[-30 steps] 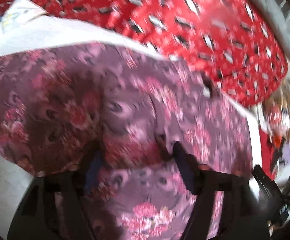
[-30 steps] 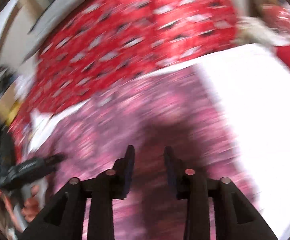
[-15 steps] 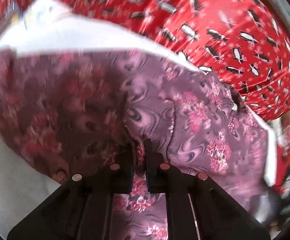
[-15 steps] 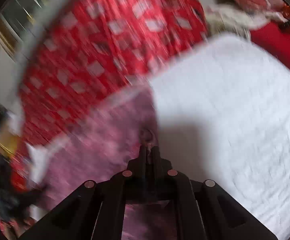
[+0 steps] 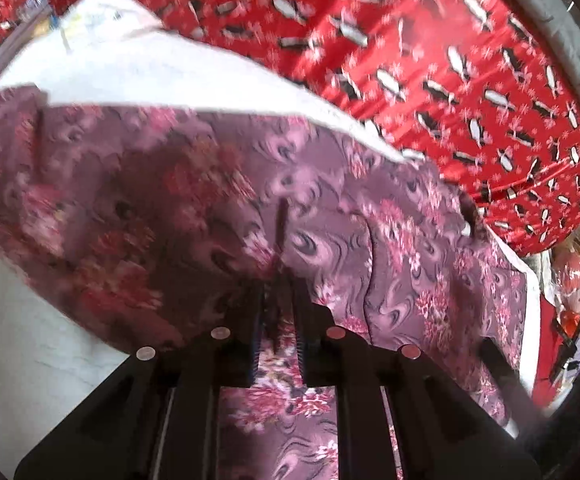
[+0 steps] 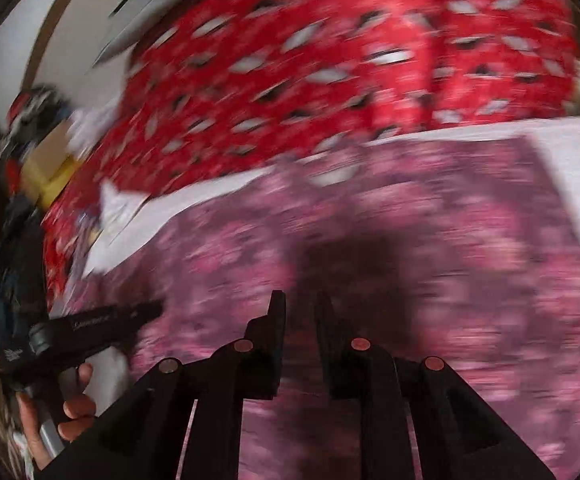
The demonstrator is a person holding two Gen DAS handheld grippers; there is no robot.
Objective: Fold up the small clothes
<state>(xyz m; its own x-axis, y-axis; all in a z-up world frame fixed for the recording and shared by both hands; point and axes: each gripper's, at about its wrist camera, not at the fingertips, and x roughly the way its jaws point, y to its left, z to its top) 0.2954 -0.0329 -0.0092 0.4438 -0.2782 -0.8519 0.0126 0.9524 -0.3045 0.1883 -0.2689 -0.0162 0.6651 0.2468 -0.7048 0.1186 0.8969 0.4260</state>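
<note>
A purple floral garment [image 5: 410, 248] lies spread on a white cloth [image 5: 138, 76]. My left gripper [image 5: 278, 304] is shut on a fold of the garment and holds it lifted, with a ridge of fabric running up from the jaws. In the right wrist view the garment [image 6: 430, 220] is blurred by motion. My right gripper [image 6: 300, 312] hovers over it with a narrow gap between its fingers and nothing between them. The left gripper's body [image 6: 90, 328] and the hand holding it show at the lower left of that view.
A red bedspread with a penguin print [image 5: 450, 60] lies behind the white cloth and also shows in the right wrist view [image 6: 330, 60]. Toys and clutter [image 5: 578, 280] sit at the right edge. A cardboard box and dark items [image 6: 38, 152] sit at the left.
My left gripper closed on a fold of the garment and has lifted it. My right gripper was shut at the garment's edge half a second ago; now its jaws stand slightly apart over the garment's middle.
</note>
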